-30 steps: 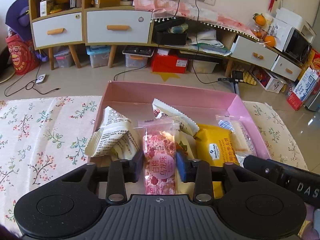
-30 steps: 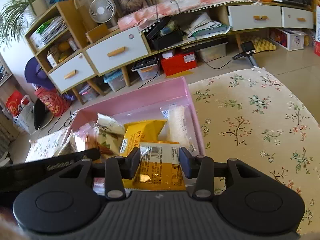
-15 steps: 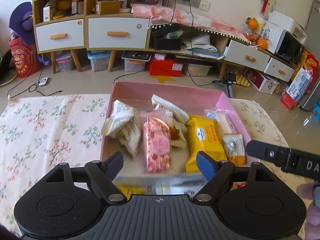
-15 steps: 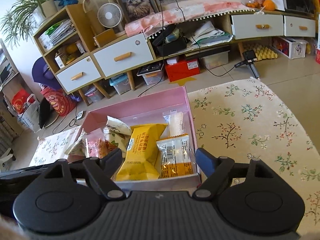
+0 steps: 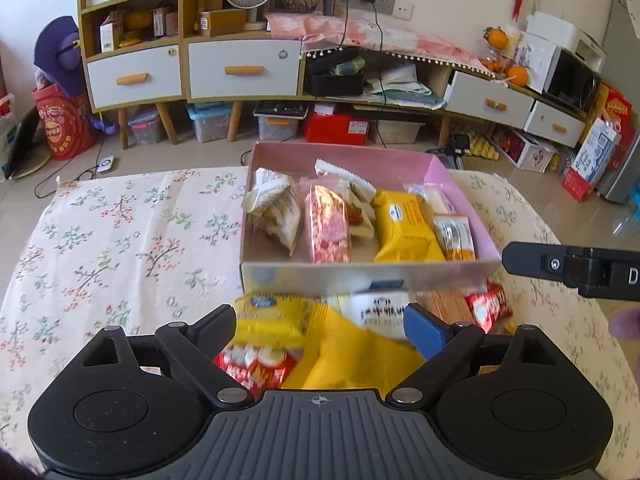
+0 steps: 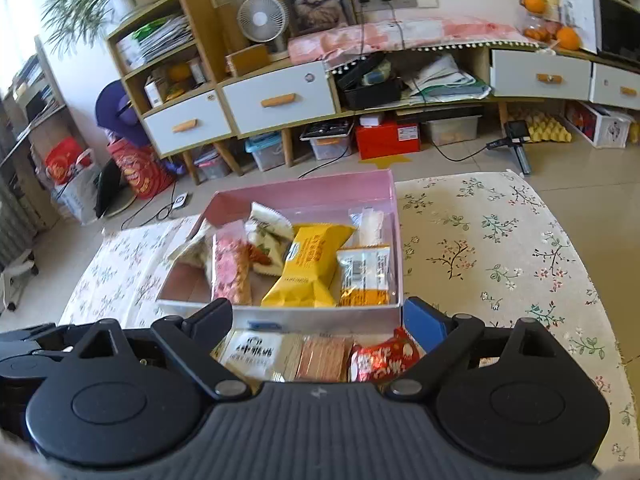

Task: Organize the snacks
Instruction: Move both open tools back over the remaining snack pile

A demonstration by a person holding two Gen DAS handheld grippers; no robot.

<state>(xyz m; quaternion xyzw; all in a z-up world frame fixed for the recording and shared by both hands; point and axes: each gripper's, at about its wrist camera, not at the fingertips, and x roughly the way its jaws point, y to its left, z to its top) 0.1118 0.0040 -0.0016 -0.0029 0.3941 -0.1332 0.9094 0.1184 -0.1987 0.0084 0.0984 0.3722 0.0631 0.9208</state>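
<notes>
With both the left gripper (image 5: 320,322) and right gripper (image 6: 318,316) opening and gripping nothing, loose snacks (image 6: 320,356) lie between the jaws, the pink box (image 6: 320,314) just beyond; overlapping packets risk a double pick

My left gripper (image 5: 320,324) hangs over a loose heap of snack packets (image 5: 344,328) on the floral tablecloth (image 5: 120,240), my jaws opening wide with nothing pressed between them. Just beyond the heap stands the shallow pink cardboard box (image 5: 460,184). In it lie a crumpled white printed packet (image 5: 274,208), a long pink speckled packet (image 5: 326,228), a yellow pillow-shaped packet (image 5: 404,228) and a narrow orange-and-white packet (image 5: 454,236), side by side. My right gripper (image 5: 576,270) juts in from the right edge, near the box's corner.
</notes>
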